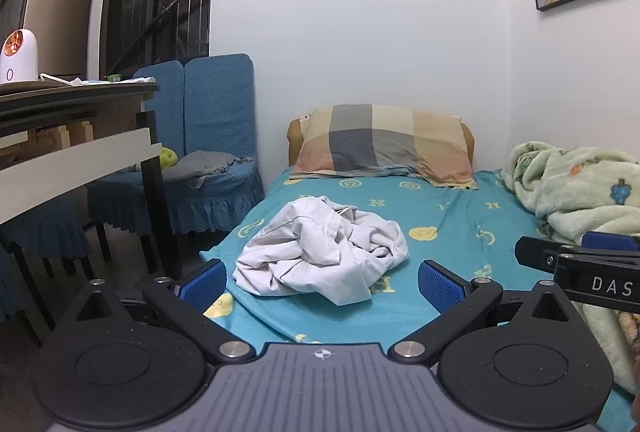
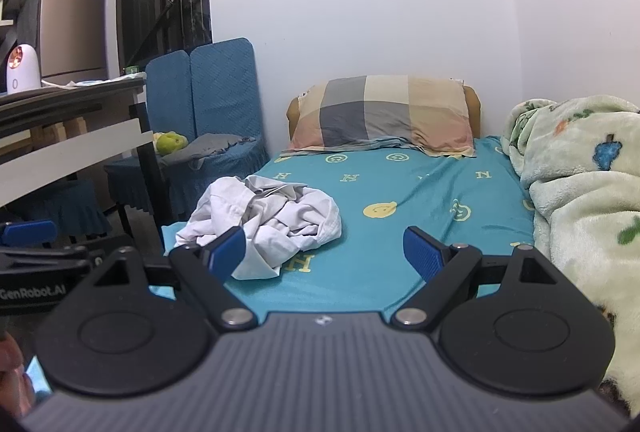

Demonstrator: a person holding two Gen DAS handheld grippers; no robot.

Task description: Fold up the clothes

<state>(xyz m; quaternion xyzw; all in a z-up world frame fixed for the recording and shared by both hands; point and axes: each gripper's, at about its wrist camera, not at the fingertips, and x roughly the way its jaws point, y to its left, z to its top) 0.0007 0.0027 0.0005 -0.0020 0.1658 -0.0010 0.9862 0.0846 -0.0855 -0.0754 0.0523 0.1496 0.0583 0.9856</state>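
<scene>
Nearest of all, the left tongs are held spread wide, and nothing is pinched between the blue pads. The right tongs are spread wide too, and nothing is held in them either. In the left view the right tongs can be seen at the right edge, so the two are held side by side above the near end of the bed.

Just past the tongs, a white piece of clothing is found lying in a crumpled heap on the teal bed sheet. It looks like a shirt, but this cannot be told for sure. In the left view it is seen right between the pads. In the right view it lies to the left, partly hidden behind the left pad. It is not touched by either pair of tongs.

Further back, a checked pillow is laid at the head of the bed, and a fluffy green blanket is bunched up along the right side. Off to the left, blue covered chairs and a table can be seen.

No fold has been made yet, so the task is judged to be at its very start. The clothing must be picked up, spread flat and then folded.
</scene>
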